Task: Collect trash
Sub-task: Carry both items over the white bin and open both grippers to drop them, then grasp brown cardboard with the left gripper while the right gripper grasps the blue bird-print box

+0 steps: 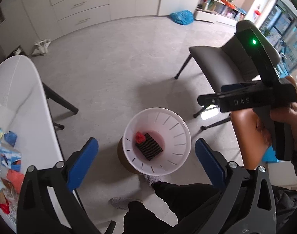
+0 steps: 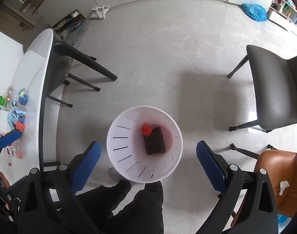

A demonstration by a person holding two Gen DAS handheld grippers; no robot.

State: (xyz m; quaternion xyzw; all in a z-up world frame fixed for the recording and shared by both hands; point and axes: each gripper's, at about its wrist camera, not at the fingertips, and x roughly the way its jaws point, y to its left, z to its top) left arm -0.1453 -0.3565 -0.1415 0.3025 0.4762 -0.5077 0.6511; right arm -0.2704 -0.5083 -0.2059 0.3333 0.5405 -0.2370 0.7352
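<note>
Left gripper [image 1: 146,160], right gripper [image 2: 148,162] spread wide, empty, above white slotted plastic bin [image 2: 117,136]. Risk: wrappers littering white table [image 2: 34,74] slip mid-carry, landing on floor.

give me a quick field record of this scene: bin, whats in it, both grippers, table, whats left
bin: white bin on the floor, below both grippers
in bin: black pad, red scrap
left gripper: open, empty
right gripper: open, empty
table: white, litter on it
chairs: grey chair; brown chair with a white wad on its seat
left to do: litter on table, wad on chair
</note>
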